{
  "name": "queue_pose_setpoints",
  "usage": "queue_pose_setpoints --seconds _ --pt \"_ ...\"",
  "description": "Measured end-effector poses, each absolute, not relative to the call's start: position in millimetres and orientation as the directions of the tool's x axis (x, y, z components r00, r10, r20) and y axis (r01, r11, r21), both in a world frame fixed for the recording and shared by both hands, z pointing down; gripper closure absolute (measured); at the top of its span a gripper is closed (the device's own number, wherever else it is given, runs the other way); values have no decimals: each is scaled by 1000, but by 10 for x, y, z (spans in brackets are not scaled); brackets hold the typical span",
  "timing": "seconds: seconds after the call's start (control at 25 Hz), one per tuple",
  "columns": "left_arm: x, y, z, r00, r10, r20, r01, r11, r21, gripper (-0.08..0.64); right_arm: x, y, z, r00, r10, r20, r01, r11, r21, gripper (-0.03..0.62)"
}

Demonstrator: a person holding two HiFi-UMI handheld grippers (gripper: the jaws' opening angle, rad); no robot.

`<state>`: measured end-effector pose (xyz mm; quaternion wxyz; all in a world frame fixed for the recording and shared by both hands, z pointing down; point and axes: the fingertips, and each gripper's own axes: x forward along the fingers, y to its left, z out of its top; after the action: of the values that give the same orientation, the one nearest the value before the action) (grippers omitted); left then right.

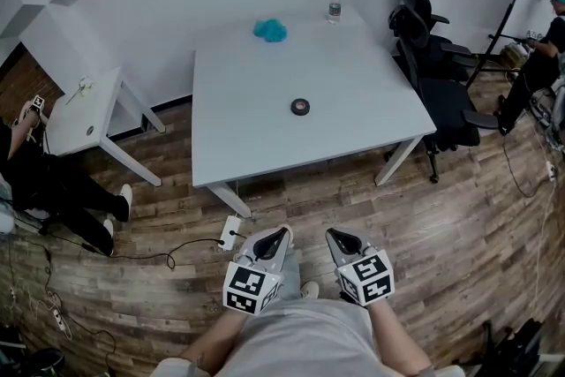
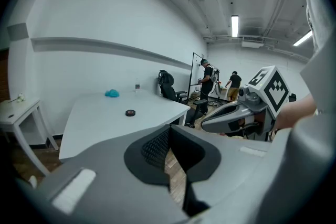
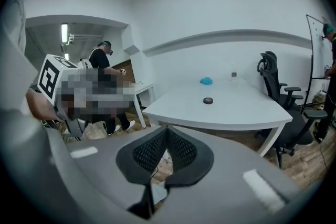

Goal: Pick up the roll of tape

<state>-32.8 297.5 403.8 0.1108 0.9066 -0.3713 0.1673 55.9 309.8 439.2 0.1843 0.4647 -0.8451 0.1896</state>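
Note:
A small black roll of tape (image 1: pixel 300 107) lies flat near the middle of the white table (image 1: pixel 247 146); it also shows as a dark disc (image 2: pixel 130 112) in the left gripper view and as the tape (image 3: pixel 208 100) in the right gripper view. Both grippers hang close to the person's body, well short of the table's near edge. My left gripper (image 1: pixel 281 233) has its jaws together with nothing between them. My right gripper (image 1: pixel 333 235) is shut and empty too. The right gripper (image 2: pixel 231 114) shows sideways in the left gripper view.
A teal cloth (image 1: pixel 270 30) and a clear bottle (image 1: pixel 335 6) sit at the table's far side. Black office chairs (image 1: pixel 433 57) stand at its right. A small white side table (image 1: pixel 84 110) and a seated person (image 1: pixel 53 181) are on the left. Cables and a power strip (image 1: pixel 229 234) lie on the wood floor.

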Motion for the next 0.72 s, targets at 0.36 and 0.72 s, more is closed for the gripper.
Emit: queue_pose_setpoints --seconds 0.36,0.72 --pt "-256 2433 4047 679 -631 376 -706 -702 97 541 627 2618 4392 -479 -732 484 -869 475 -140 586" --pt "-147 1838 4123 706 -598 379 -678 -725 121 541 708 2065 4427 -455 -742 492 -884 444 -148 586"
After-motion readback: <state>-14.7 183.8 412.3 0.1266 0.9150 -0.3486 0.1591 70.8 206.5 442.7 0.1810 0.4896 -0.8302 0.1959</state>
